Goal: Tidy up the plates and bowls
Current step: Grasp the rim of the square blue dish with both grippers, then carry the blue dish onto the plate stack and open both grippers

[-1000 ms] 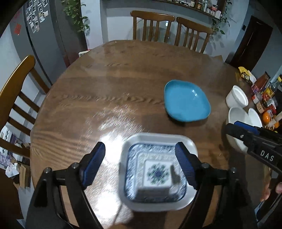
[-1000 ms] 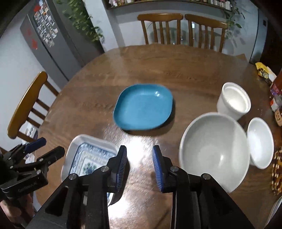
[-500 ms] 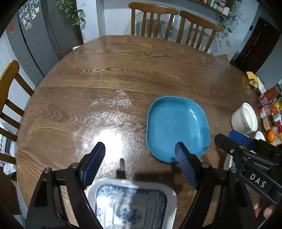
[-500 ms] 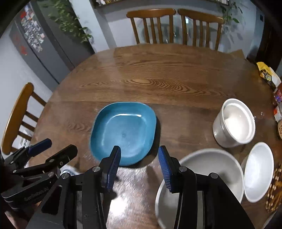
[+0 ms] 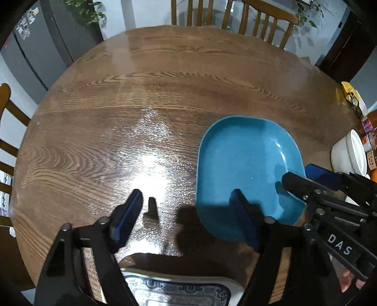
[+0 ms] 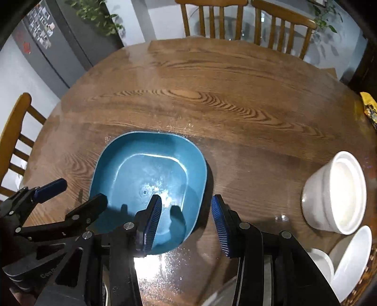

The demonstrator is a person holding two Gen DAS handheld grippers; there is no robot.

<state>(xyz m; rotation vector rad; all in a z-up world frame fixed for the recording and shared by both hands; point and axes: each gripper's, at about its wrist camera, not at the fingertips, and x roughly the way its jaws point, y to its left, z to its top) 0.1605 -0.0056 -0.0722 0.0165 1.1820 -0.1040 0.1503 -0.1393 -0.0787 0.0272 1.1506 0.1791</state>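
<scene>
A blue rounded-square plate (image 5: 247, 160) (image 6: 150, 171) lies on the round wooden table (image 5: 165, 94). My left gripper (image 5: 186, 207) (image 6: 73, 195) hovers over the plate's near left edge. Its jaws are closing with that rim between them, and the pads do not touch it. My right gripper (image 6: 186, 211) (image 5: 304, 175) stands open over the plate's near right rim, also without contact. A white square dish with a blue pattern (image 5: 176, 289) lies under the left gripper at the bottom edge, mostly hidden. At the right stand a tall white bowl (image 6: 337, 193) (image 5: 348, 157) and a shallow white bowl (image 6: 351, 259).
Two wooden chairs (image 6: 235, 18) stand behind the table and another chair (image 6: 14, 131) at its left. Snack packets and jars (image 5: 353, 101) crowd the right edge. A grey fridge (image 6: 47, 42) stands at the back left. The far half of the table is bare wood.
Both grippers have moved forward and down over the blue plate. The patterned dish slid to the bottom of the left view and the big white bowl left the right view. Left jaws narrowed.
</scene>
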